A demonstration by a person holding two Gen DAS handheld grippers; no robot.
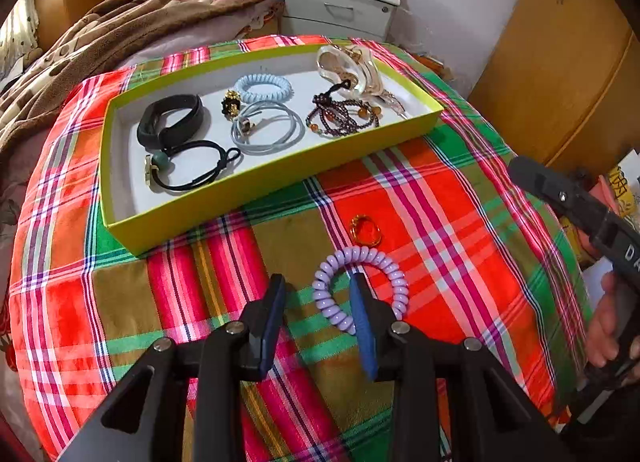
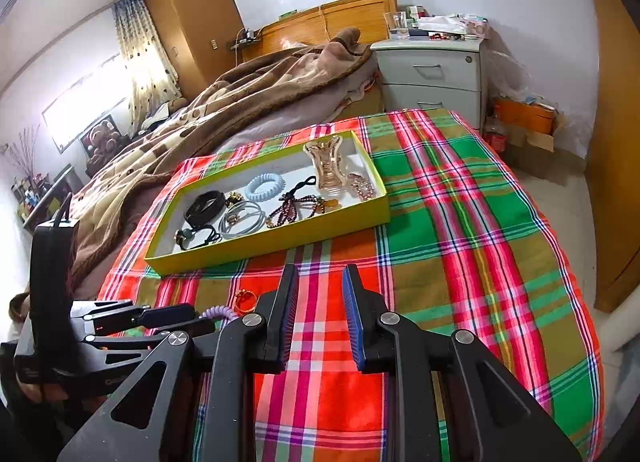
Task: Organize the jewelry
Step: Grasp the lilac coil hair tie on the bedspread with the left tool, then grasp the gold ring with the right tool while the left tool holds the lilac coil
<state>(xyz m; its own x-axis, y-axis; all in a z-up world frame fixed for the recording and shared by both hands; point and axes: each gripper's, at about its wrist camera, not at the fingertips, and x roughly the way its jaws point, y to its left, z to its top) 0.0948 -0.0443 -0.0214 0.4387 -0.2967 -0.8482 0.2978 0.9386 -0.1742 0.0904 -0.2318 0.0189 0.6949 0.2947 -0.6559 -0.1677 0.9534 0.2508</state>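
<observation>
A lilac spiral hair tie (image 1: 394,278) lies on the plaid cloth (image 1: 440,222). My left gripper (image 1: 317,284) is open over it: the right finger stands inside the loop, and the coil's left side lies between the fingers with a gap to each pad. Just beyond lies a gold ring (image 1: 365,231). A yellow-green box (image 1: 256,182) farther back holds several hair ties, a beaded bracelet (image 1: 344,118) and a clear claw clip (image 1: 352,66). My right gripper (image 2: 320,272) hovers open above bare cloth, with nothing between its fingers. The right wrist view shows the hair tie (image 2: 219,313) at the left gripper's (image 2: 198,318) tips.
A brown blanket (image 2: 240,102) covers the bed behind the box. A grey drawer unit (image 2: 432,74) with clutter on top stands at the back, and wooden wardrobes line the right side. A person's hand (image 1: 608,322) holds the right gripper at the cloth's right edge.
</observation>
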